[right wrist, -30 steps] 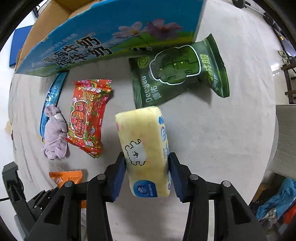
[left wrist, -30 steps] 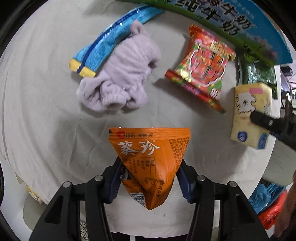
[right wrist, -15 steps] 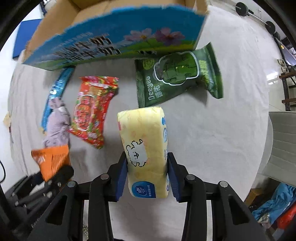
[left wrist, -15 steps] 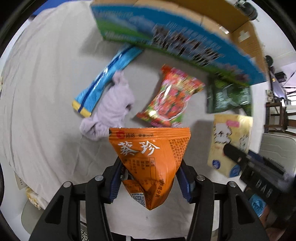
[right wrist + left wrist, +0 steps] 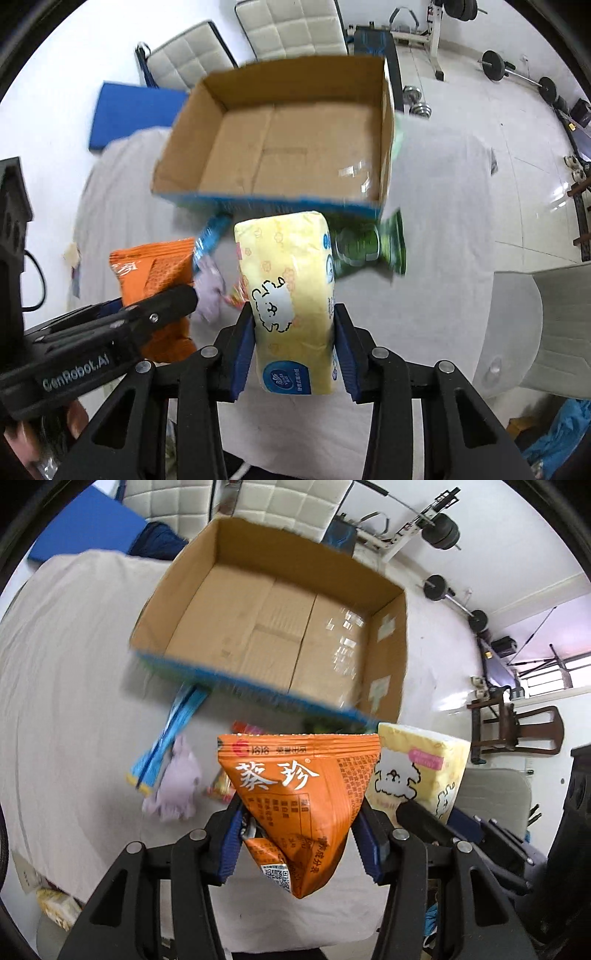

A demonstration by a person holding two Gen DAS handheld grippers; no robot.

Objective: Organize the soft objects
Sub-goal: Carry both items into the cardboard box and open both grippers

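Observation:
My left gripper [image 5: 297, 840] is shut on an orange snack bag [image 5: 301, 797], held in the air above the white sheet. My right gripper [image 5: 293, 341] is shut on a yellow tissue pack [image 5: 290, 291] with a sheep drawing; this pack [image 5: 421, 775] also shows beside the orange bag in the left wrist view. An open cardboard box [image 5: 280, 627] with a bare inside stands beyond both. Below on the sheet lie a lilac cloth [image 5: 175, 782], a blue wrapper [image 5: 166, 742], a red packet [image 5: 221, 784] mostly hidden, and a green bag [image 5: 365, 243].
The bed's white sheet [image 5: 66, 686] stretches left and in front of the box [image 5: 280, 136]. Padded white chairs [image 5: 288, 33] and weights [image 5: 517, 70] stand on the floor behind. A wooden chair [image 5: 517, 731] is at the right. The left gripper's body [image 5: 96, 332] crowds the right view's lower left.
Both grippers rose with their loads and tilted up, so the box's inside and the room came into view. The sheet and the items on it dropped away and look smaller.

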